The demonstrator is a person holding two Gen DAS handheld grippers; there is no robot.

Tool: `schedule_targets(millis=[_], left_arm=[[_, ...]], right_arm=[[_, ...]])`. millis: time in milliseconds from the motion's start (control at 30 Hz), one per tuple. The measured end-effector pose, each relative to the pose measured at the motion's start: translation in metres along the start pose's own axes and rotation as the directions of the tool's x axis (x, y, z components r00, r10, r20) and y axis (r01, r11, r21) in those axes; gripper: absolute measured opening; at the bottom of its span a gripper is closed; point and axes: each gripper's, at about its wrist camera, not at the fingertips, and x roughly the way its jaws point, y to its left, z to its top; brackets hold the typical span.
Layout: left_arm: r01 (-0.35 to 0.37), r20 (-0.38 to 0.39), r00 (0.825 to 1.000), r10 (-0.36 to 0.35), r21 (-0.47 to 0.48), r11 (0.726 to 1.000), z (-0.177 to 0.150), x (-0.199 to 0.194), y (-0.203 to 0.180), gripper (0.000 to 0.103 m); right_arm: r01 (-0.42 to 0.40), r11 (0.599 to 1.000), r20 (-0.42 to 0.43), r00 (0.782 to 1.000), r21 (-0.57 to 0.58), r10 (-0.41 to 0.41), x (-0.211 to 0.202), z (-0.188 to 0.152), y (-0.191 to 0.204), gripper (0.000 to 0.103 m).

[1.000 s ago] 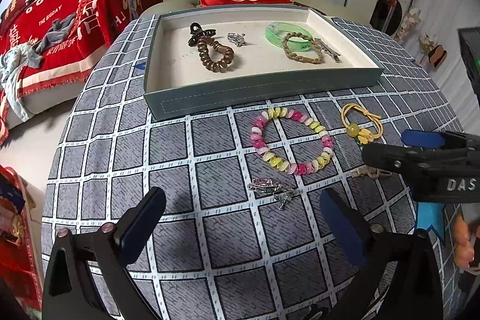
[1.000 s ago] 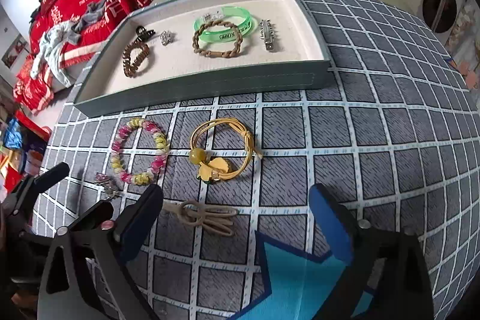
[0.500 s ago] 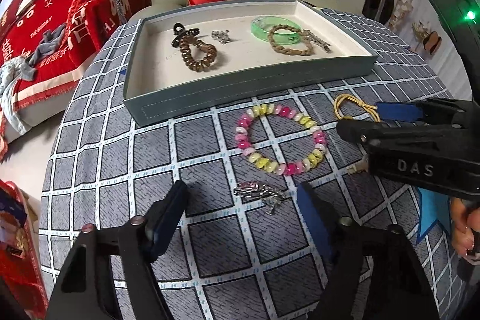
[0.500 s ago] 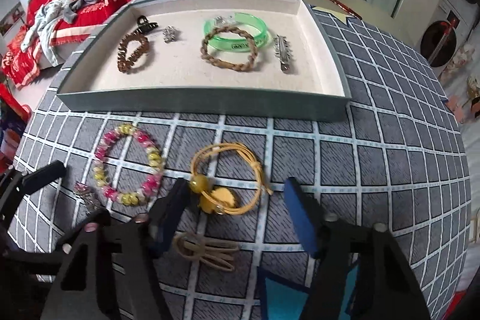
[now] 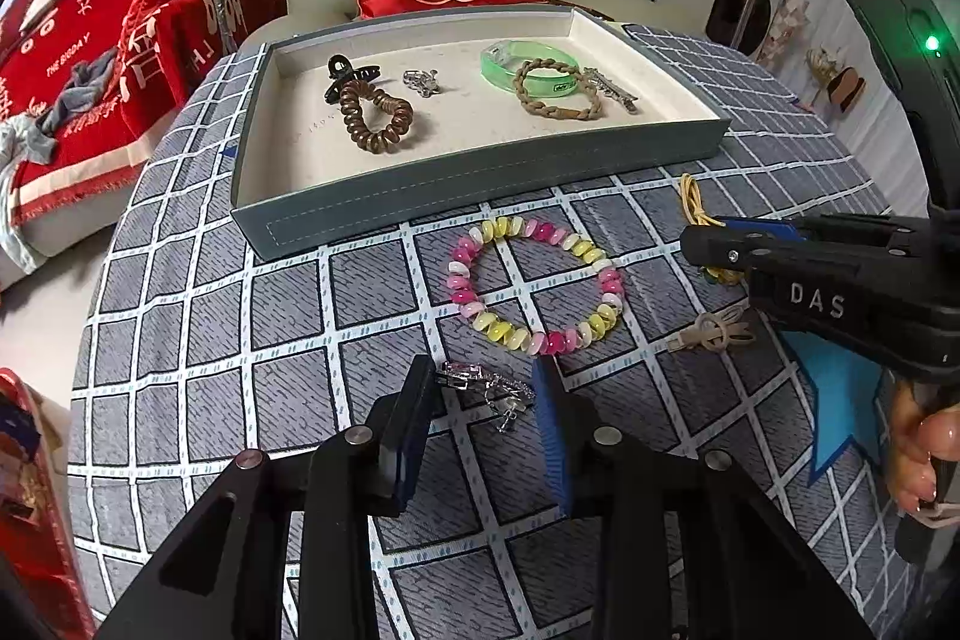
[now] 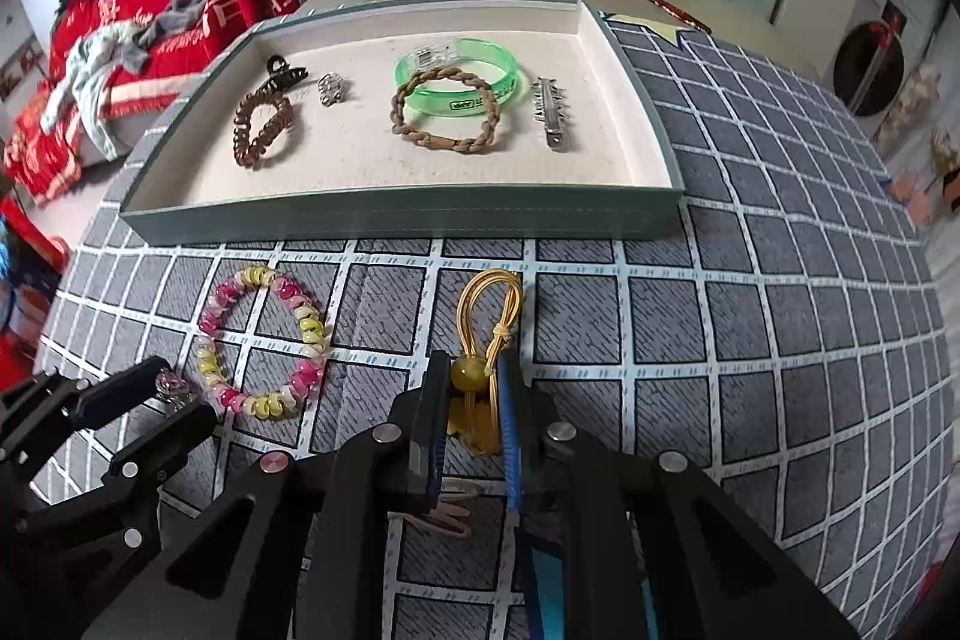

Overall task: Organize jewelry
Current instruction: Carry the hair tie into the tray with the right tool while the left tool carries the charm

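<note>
The left gripper points down at the grey checked tablecloth, its jaws closing with a small silver rhinestone hair clip between them; the pads seem to be just reaching the clip's ends, though a firm pinch is not yet evident. The right gripper is likewise closing, and its blue-lined fingers already squeeze a yellow elastic hair tie with an amber bead and a yellow charm, whose loop is pressed narrow and trails forward over the cloth. Both tools seem to be angled steeply so the pads can meet low, flat pieces.

Between the two lies a pink, yellow and white beaded bracelet, untouched, and near the right tool a beige looped hair tie (half hidden under that tool in its own view). Beyond them stands the grey-green tray with a cream lining, already holding a brown spiral hair tie, a green bangle and other pieces, which is likely where both picks are headed.
</note>
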Motion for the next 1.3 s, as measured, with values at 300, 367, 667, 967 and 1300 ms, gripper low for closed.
schedule_targets(millis=[300,367,667,967,1300], left_arm=[[0.026,0.028,0.999,-0.026,-0.012,1.0,-0.003,-0.015,0.014,0.048],[0.027,0.033,0.999,-0.026,-0.016,1.0,-0.002,-0.018,0.018,0.048],[0.034,0.068,0.997,-0.033,-0.015,0.999,0.007,-0.035,0.027,0.048],[0.031,0.138,0.99,-0.031,0.002,1.0,0.05,-0.047,0.037,0.048],[-0.033,0.159,0.987,0.036,-0.023,0.999,0.118,-0.014,0.049,0.048]], right_arm=[[-0.089,0.992,0.03,0.996,0.087,0.087,-0.015,-0.005,-0.023,0.017],[-0.106,0.989,0.036,0.994,0.104,0.103,-0.017,-0.006,-0.027,0.017],[-0.138,0.983,0.06,0.989,0.118,0.132,-0.033,-0.01,-0.034,0.017],[-0.159,0.981,0.111,0.983,0.106,0.148,-0.049,0.027,-0.034,0.017],[-0.161,0.981,0.113,0.982,0.107,0.149,-0.03,0.084,-0.031,0.017]])
